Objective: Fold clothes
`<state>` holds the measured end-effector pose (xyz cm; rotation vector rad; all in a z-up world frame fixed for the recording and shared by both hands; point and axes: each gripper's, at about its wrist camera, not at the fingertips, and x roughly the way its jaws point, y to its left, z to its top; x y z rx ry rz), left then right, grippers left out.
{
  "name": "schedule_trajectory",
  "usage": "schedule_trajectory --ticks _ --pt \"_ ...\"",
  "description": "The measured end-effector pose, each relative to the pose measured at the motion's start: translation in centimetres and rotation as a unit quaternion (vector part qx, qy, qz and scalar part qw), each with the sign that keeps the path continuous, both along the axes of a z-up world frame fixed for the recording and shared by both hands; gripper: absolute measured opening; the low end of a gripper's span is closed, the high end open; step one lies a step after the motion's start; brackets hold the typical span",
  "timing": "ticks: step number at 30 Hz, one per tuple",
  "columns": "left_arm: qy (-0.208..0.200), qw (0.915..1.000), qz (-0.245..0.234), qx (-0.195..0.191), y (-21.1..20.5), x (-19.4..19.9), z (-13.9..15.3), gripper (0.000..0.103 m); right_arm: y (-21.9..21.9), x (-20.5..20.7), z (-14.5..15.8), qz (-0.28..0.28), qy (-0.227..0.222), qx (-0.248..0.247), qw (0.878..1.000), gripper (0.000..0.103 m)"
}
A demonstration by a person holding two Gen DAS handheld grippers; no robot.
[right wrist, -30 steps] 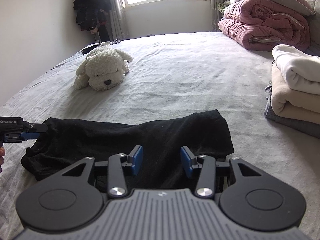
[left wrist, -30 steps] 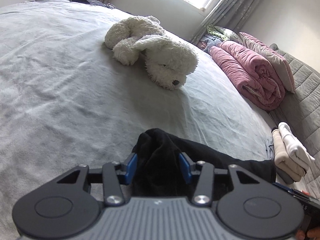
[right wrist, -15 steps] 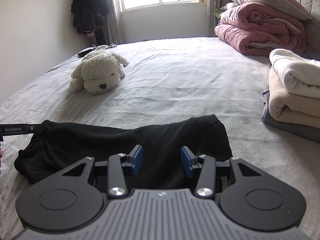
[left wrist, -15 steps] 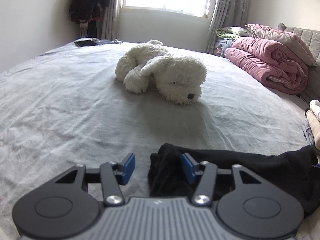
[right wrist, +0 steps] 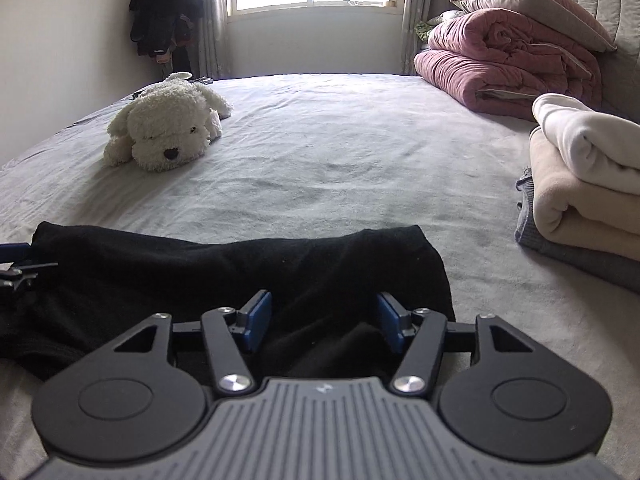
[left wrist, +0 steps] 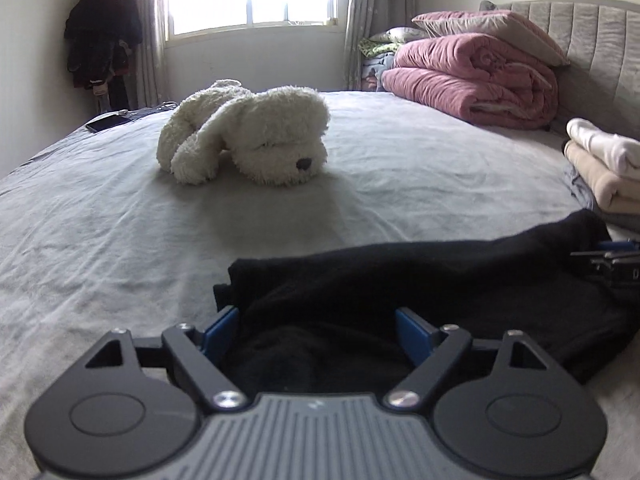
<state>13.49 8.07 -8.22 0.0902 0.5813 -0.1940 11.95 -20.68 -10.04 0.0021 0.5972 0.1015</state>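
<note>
Both jaws opening, left hand-held gripper (left wrist: 318, 330) wide and right hand-held gripper (right wrist: 324, 322) mid-width, black garment (right wrist: 240, 268) loose between each on the bed (right wrist: 340, 160); release risk: cloth snags a pad, fold springs open.

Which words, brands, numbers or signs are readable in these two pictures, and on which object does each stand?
No text is readable.
Left gripper: small pale emblem on its grey body, too small to read.
Right gripper: the same emblem, also unreadable.
Both grippers' jaws are opening, with the black garment between them.
</note>
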Motion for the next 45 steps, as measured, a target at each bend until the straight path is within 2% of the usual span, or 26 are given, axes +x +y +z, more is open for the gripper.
schedule_trajectory --ticks 3,8,13,26,33,36,42,45 --pt "0.007 0.9999 0.009 -0.007 0.7 -0.1 0.0 0.091 0.1 -0.3 0.1 0.004 -0.001 -0.005 1.000 0.062" --pt "0.021 0.9994 0.015 -0.021 2.0 -0.5 0.0 0.091 0.0 -0.8 0.4 0.008 -0.002 -0.014 1.000 0.062" --pt "0.022 0.9997 0.007 0.006 2.3 -1.6 0.1 0.091 -0.3 -1.9 0.8 0.009 -0.003 -0.022 1.000 0.064" --pt "0.041 0.9981 -0.007 0.045 4.2 -3.9 1.3 0.091 -1.7 -4.4 2.5 0.008 -0.002 -0.017 1.000 0.065" --pt "0.045 0.9988 0.020 0.004 5.9 -3.7 2.5 0.091 -2.6 -5.0 3.1 0.000 -0.009 -0.006 1.000 0.065" --pt "0.029 0.9988 0.037 -0.010 6.1 -3.2 3.2 0.090 -2.6 -4.9 3.4 -0.006 -0.015 0.015 1.000 0.065" --pt "-0.001 0.9969 0.065 -0.044 5.2 -1.3 3.6 0.078 -3.1 -3.4 3.4 -0.025 -0.007 0.070 0.997 0.063" --pt "0.000 0.9951 0.082 -0.056 4.7 0.2 2.9 0.067 -3.6 -2.4 2.9 -0.041 0.010 0.103 0.994 0.050"
